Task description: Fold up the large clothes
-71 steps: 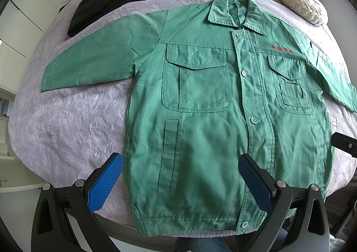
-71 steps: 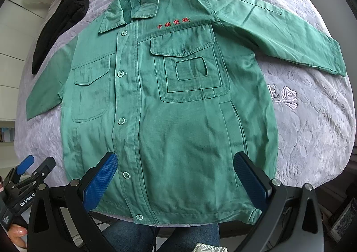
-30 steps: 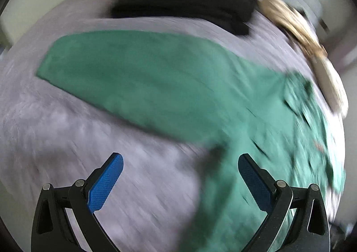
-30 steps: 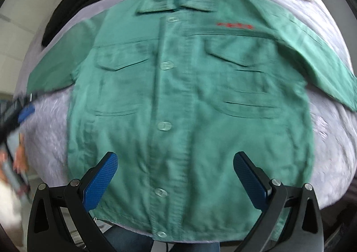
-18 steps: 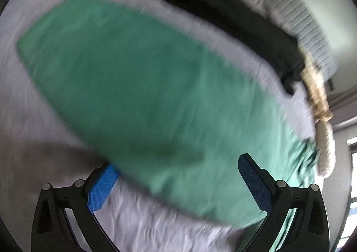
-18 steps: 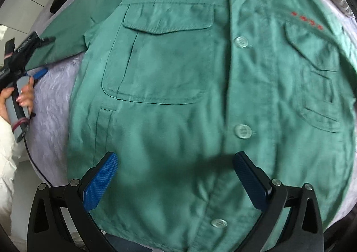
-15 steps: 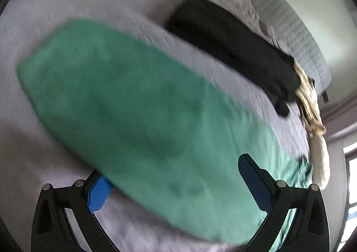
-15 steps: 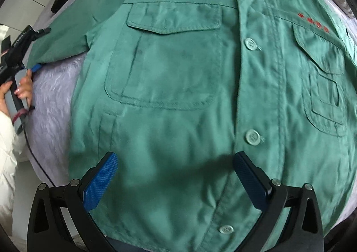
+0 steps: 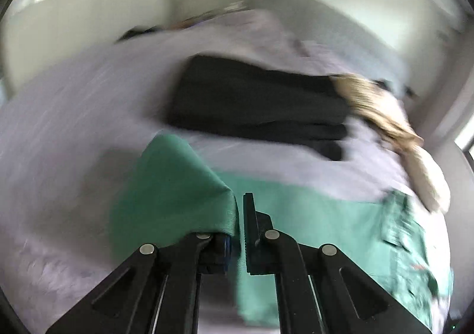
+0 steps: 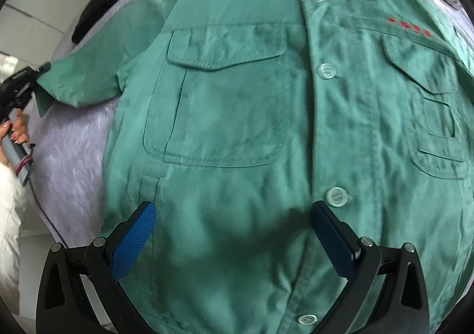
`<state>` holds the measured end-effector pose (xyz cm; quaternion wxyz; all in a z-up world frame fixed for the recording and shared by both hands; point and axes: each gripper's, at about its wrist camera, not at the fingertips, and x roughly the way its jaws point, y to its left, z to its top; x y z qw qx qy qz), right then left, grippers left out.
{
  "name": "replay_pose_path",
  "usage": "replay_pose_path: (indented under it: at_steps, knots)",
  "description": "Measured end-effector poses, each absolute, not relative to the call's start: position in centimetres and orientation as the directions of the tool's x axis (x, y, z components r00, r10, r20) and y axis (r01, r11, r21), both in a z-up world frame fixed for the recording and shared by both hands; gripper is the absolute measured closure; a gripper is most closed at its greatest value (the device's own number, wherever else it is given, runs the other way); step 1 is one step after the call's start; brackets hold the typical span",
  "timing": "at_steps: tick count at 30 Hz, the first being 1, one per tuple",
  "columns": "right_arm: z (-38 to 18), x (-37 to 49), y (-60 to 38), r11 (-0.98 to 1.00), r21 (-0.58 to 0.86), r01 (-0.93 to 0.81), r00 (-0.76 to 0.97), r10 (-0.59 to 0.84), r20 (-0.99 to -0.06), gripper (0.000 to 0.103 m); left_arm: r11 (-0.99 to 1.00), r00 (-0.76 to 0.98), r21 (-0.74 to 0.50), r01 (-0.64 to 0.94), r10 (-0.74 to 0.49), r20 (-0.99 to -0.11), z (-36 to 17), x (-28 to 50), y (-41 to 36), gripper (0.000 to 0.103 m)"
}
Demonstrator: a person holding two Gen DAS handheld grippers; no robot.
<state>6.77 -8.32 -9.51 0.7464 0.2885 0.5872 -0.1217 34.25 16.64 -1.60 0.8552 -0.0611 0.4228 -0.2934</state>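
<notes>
— Pinching the cuff [image 9: 207, 200] now? Half a second ago the left gripper [image 9: 240, 215] was wide open over the flat sleeve.

— Yes, its jaws have closed on the cuff, and the cloth bunches up between them. The jacket [image 10: 266, 141] lies buttoned and face-up on the bed [image 10: 74, 156].

— And the right gripper [image 10: 234, 242]?

— Wide open, empty, hovering over the jacket's lower front.

— So the sleeve fold can probably start: carry the cuff across the chest.

Matt green cloth jacket [image 10: 266, 126]; textured blue claw pads [image 10: 133, 242]
</notes>
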Motion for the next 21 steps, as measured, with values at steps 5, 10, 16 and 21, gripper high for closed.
replay_pose_path:
  at_steps: [5,10,16,21]
  knots:
    - [-7.7,4.1,-11.4,0.76,0.31,0.571,0.355,0.112,-0.928,0.0,0.608,0.337,-0.392,0.691,-0.75,-0.569,6.6,27.3,7.3,0.095]
    - [-6.6,0.6,-16.4,0.693,0.32,0.646,0.412,0.035,-0.91,0.0,0.423,0.155,-0.334,0.842,-0.784,-0.601,7.6,17.9,-4.3,0.095]
    - [-8.5,-4.1,-22.3,0.609,0.305,0.733,0.384,0.0,-0.923,0.0,0.394,0.109,-0.166,0.904,-0.587,-0.802,-0.7,9.4,-15.3,0.095]
    - [-9.5,-6.1,-24.6,0.586,0.287,0.758,0.361,-0.009,-0.933,0.0,0.39,0.155,-0.061,0.919,-0.498,-0.853,-3.6,6.2,-15.5,0.011]
